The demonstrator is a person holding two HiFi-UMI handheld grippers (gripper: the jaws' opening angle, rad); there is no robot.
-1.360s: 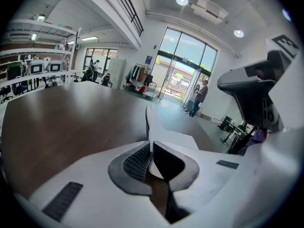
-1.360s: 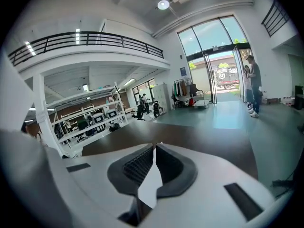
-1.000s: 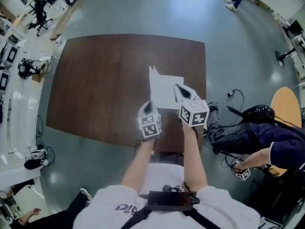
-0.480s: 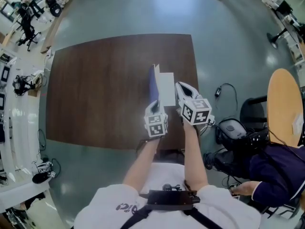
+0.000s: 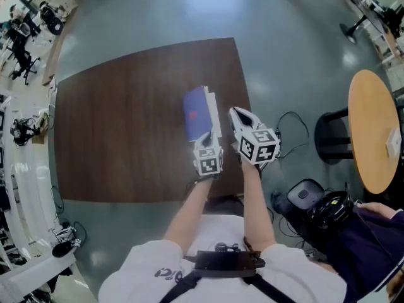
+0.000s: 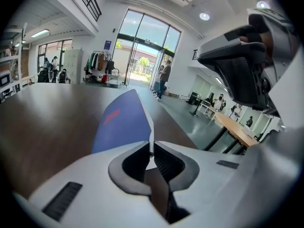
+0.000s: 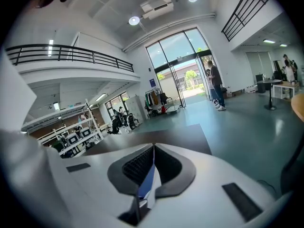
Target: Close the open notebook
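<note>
The notebook lies near the right edge of the brown table [image 5: 126,118]. Its blue cover [image 5: 196,113] [image 6: 121,122], marked with a red patch, is lifted and leans over the white pages [image 5: 215,109]. My left gripper [image 5: 206,141] [image 6: 152,148] is shut on the near edge of that cover, which runs on ahead of the jaws. My right gripper [image 5: 235,113] [image 7: 153,148] sits just right of the notebook with its jaws shut. A thin blue and white sliver shows in the gap behind the tips. I cannot tell what it is.
The table's right edge runs close beside my right gripper. On the floor beyond lie a cable [image 5: 287,122] and a black stand base [image 5: 328,134]. A round wooden table [image 5: 372,131] stands at the right. A seated person in dark clothes [image 5: 372,245] is at the bottom right.
The left leaf has swung from an upright white page to a blue cover leaning over the pages. Both grippers have moved with it.
</note>
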